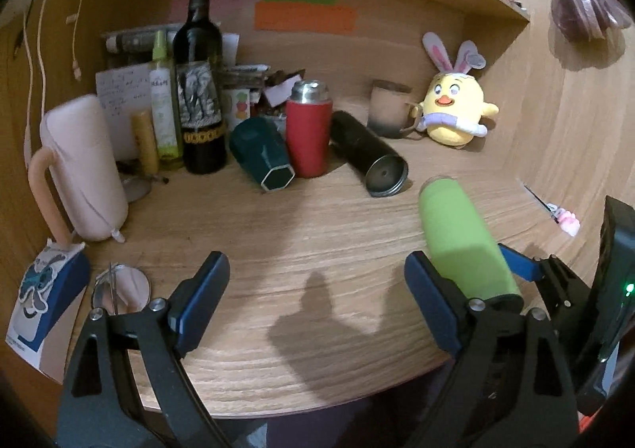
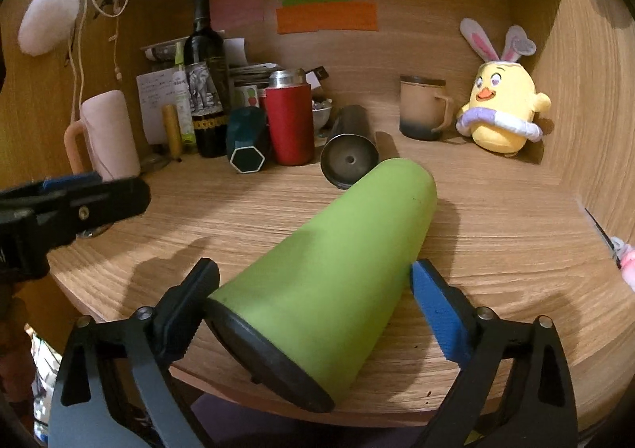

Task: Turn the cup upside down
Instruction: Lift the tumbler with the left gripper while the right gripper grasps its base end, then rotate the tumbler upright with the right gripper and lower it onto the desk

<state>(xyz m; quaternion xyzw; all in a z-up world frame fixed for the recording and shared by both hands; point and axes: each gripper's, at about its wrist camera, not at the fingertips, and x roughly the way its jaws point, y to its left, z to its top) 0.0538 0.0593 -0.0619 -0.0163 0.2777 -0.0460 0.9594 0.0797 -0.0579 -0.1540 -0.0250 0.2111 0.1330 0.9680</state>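
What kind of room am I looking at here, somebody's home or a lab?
Most likely a home: a wooden desk with a shelf above, cluttered with a wine bottle, a chick plush toy and sticky notes on the back panel.

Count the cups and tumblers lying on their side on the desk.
3: the green tumbler at the front between the right gripper's fingers, the dark steel tumbler mid-desk, and the teal hexagonal cup left of the upright red flask. Back clutter may hide more.
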